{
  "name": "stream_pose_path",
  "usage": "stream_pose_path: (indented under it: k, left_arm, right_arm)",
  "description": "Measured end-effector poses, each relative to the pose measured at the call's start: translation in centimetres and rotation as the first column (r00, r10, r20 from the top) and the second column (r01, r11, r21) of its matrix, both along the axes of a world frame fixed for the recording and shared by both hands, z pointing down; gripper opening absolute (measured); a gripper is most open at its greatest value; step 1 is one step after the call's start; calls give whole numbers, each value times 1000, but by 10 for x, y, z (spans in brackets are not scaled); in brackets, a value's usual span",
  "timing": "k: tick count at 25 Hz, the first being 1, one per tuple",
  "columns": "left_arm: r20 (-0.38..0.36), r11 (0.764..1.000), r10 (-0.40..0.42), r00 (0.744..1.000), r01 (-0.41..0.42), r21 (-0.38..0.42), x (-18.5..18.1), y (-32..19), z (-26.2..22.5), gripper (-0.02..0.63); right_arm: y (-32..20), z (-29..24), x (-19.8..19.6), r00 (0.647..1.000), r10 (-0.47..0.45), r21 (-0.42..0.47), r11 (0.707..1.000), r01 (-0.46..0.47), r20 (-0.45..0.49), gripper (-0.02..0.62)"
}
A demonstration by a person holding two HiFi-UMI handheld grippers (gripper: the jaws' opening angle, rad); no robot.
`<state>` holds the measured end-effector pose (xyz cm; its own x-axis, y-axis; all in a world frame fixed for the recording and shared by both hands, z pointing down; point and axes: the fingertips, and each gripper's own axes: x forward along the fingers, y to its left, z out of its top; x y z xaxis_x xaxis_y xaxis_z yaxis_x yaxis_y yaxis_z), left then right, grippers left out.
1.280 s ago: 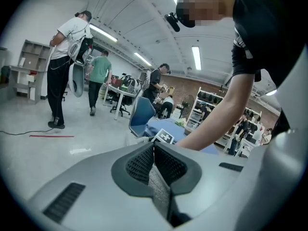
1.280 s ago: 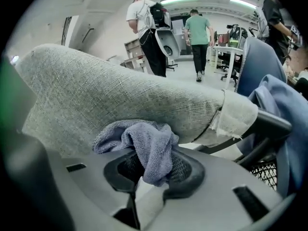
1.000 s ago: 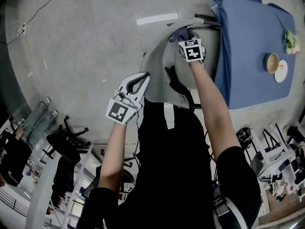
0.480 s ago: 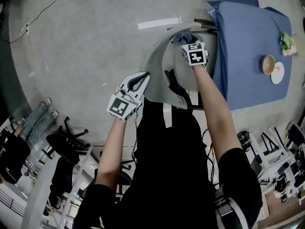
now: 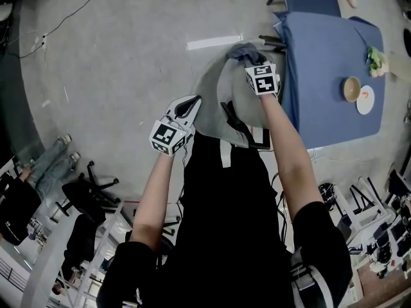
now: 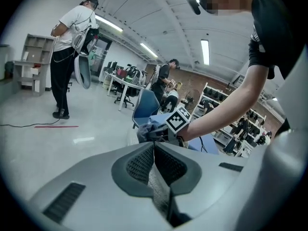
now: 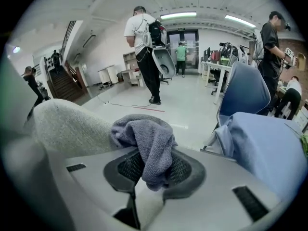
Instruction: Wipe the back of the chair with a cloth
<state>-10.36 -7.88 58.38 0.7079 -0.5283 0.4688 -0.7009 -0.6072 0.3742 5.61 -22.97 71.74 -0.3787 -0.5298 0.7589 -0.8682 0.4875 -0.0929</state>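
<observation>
- Slightly nearer the blue tabletop [image 5: 321, 88] than a second earlier, the right tool [image 5: 255, 68] had carried the cloth [image 5: 246, 52] along the top of the chair back [image 5: 215, 101].
- Its jaws were clamped on the cloth's bunched middle.
- The left tool [image 6: 154, 146] was closed, seemingly pinching the chair back's fabric edge.
- The cloth looked soft, light and limp, so a bunched grip suited it.

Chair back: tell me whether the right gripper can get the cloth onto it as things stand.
Probably yes. The right gripper is shut on the cloth, which seems to lie against the far end of the chair back. The left gripper sits shut at its left edge, clear of the way.
</observation>
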Motion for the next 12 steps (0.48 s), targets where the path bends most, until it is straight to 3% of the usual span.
stream_pose_path:
  k: [6, 12]
  left_arm:
    - [-2, 999, -46, 999, 46, -11, -5, 1, -4, 26]
    - [-8, 992, -123, 992, 123, -18, -2, 2, -25, 26]
  right_arm:
    - [15, -52, -2, 999, -8, 56, 998, 6, 37, 118]
    - [42, -104, -3, 994, -77, 110, 992, 68, 72, 118]
